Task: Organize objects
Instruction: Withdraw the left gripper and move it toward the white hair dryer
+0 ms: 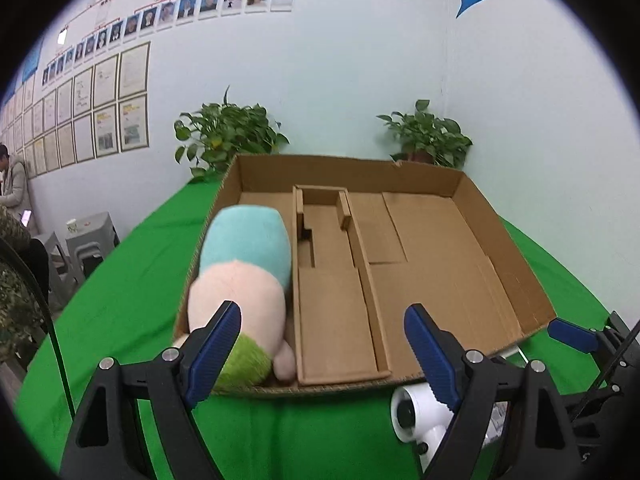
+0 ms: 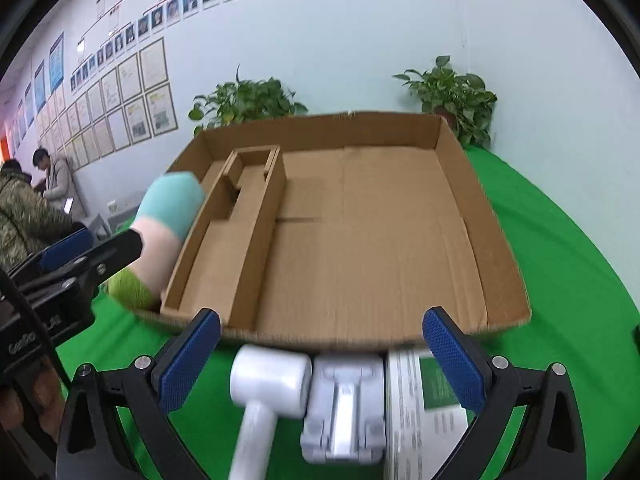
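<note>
Both grippers stand wide open and hold nothing. Left gripper (image 1: 322, 344), black-framed with ribbed blue pads, tilts downward toward the near edge of the box, its left pad in front of the plush toy. Right gripper (image 2: 320, 356), of the same build, also points downward, over the white items at the box's near edge.

Green cloth covers the table (image 1: 132, 300), smooth and matte. On it sits a wide, shallow cardboard box (image 2: 500, 216) of corrugated brown board, with low walls and a narrow folded insert running toward 12 o'clock along its left part.

In the box's leftmost compartment, at about 10 o'clock from the left gripper, lies a soft cylindrical plush toy (image 1: 244, 272), fuzzy, banded teal, pale pink and lime green.

Outside the box, at 6 o'clock from it, lie a white mallet-shaped device (image 2: 272, 384) with a smooth round head, a white plastic holder (image 2: 344, 408) just beside it, and a printed white-and-green leaflet (image 2: 424, 408).
</note>
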### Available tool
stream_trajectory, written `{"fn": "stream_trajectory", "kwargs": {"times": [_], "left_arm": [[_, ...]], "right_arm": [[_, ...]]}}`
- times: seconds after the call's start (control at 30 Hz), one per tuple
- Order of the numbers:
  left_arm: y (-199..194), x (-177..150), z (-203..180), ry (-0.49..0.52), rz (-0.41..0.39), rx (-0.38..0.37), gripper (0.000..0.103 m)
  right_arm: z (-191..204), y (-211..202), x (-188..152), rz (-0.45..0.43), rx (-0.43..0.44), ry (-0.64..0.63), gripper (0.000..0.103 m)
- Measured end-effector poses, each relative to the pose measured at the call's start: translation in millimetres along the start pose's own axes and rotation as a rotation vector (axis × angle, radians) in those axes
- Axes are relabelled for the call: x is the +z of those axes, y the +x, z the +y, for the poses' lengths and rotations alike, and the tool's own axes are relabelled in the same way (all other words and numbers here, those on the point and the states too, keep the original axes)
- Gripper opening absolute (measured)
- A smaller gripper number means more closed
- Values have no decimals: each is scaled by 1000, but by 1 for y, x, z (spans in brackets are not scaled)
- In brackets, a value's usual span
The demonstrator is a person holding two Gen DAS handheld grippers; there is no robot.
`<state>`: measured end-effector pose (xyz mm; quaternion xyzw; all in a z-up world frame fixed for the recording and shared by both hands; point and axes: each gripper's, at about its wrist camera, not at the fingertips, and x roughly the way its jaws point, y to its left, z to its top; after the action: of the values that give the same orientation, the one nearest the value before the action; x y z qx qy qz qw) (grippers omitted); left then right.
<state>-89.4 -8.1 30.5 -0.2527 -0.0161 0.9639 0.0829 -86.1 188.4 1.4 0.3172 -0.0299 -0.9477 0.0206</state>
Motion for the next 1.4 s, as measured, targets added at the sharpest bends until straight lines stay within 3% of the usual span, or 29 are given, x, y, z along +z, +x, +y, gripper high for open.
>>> {"fn": "stream_trajectory", "kwargs": {"times": [0.17, 0.3, 0.77, 1.4], "left_arm": [[2, -13, -2, -16, 68, -53, 84], [-1, -21, -7, 1, 77, -43, 84], [2, -30, -10, -9, 103, -62, 83], [15, -36, -6, -55, 190, -175, 81]], "right_arm": [[-7, -10, -22, 18, -1, 12, 102], [-9, -12, -28, 35, 8, 21, 102], [-15, -14, -33, 63, 6, 15, 94], [-9, -5, -33, 82, 45, -3, 89]]}}
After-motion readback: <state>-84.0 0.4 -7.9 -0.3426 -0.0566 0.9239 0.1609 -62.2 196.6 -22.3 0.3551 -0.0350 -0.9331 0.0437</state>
